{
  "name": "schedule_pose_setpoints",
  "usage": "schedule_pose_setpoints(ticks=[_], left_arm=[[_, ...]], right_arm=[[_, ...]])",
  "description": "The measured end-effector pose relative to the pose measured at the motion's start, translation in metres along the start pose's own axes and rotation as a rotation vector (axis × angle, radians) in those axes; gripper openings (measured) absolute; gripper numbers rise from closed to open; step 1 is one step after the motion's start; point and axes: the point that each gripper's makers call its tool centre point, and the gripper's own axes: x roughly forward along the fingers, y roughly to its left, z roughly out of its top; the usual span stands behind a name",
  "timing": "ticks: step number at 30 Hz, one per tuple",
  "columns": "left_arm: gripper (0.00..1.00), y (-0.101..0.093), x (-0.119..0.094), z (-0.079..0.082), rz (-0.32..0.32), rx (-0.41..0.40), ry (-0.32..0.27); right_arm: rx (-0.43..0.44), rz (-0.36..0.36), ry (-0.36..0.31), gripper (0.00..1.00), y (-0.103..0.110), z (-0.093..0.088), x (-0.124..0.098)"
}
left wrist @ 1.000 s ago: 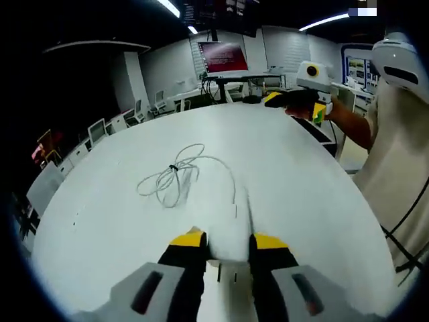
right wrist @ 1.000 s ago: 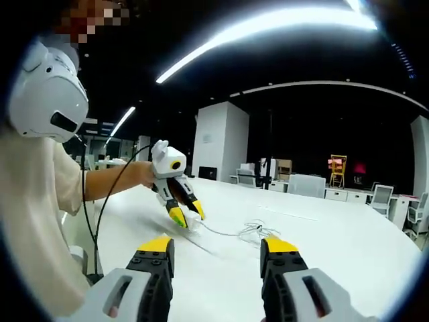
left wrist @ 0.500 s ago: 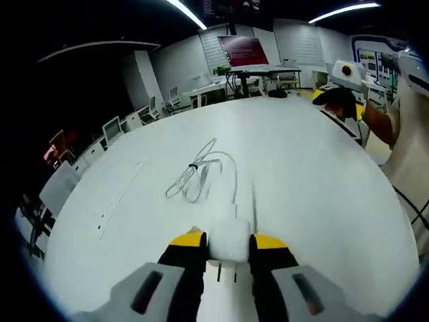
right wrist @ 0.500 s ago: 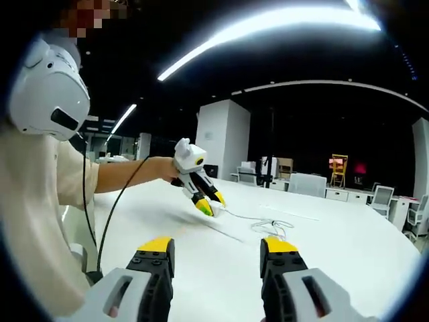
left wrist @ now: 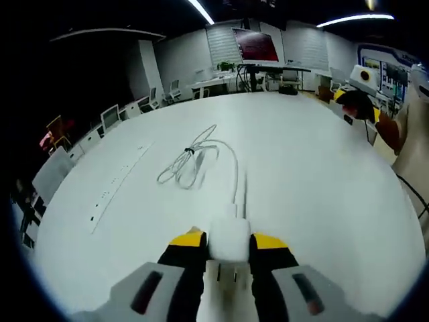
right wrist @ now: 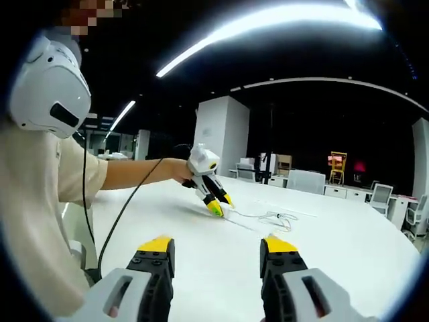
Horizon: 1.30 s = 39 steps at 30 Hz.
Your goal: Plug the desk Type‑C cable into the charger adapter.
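Observation:
My left gripper (left wrist: 228, 240) is shut on a white charger adapter (left wrist: 228, 238), whose metal prongs point back toward the camera. The white Type-C cable (left wrist: 191, 161) lies loosely coiled on the white table (left wrist: 308, 181). One strand runs down to its plug end (left wrist: 234, 208), just ahead of the adapter; whether they touch is unclear. In the right gripper view, the left gripper (right wrist: 216, 204) is low over the table beside the cable (right wrist: 273, 218), held by a person's hand. My right gripper (right wrist: 218, 251) is open and holds nothing; it also appears at far right (left wrist: 362, 90).
The person (right wrist: 40, 201) in a beige shirt stands at the table's edge with a dark wire (right wrist: 114, 221) hanging from the left gripper. A thin seam (left wrist: 117, 188) runs across the table at left. Chairs (left wrist: 107, 121) and desks line the room beyond.
The left gripper has carried the adapter forward across the table, so the cable's plug end now lies just ahead of it. The right gripper stays open and about still.

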Motion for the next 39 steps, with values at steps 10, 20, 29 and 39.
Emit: schedule_pose_setpoints(ticks=[10,20,29,39], left_arm=[[0.27,-0.003,0.000,0.003,-0.003,-0.012,-0.037],[0.38,-0.003,-0.011,-0.005,0.013,-0.043,-0.048],[0.39,-0.001,-0.046,0.015,0.123,-0.092,-0.225],[0.42,-0.008,-0.091,0.023,0.219,-0.098,-0.304]], right_arm=[[-0.001,0.009,0.008,0.52,0.001,-0.001,0.007],[0.004,0.020,0.009,0.52,0.004,-0.003,0.011],[0.007,0.029,-0.001,0.52,0.007,-0.001,0.016],[0.011,-0.032,0.000,0.52,-0.001,-0.007,0.022]])
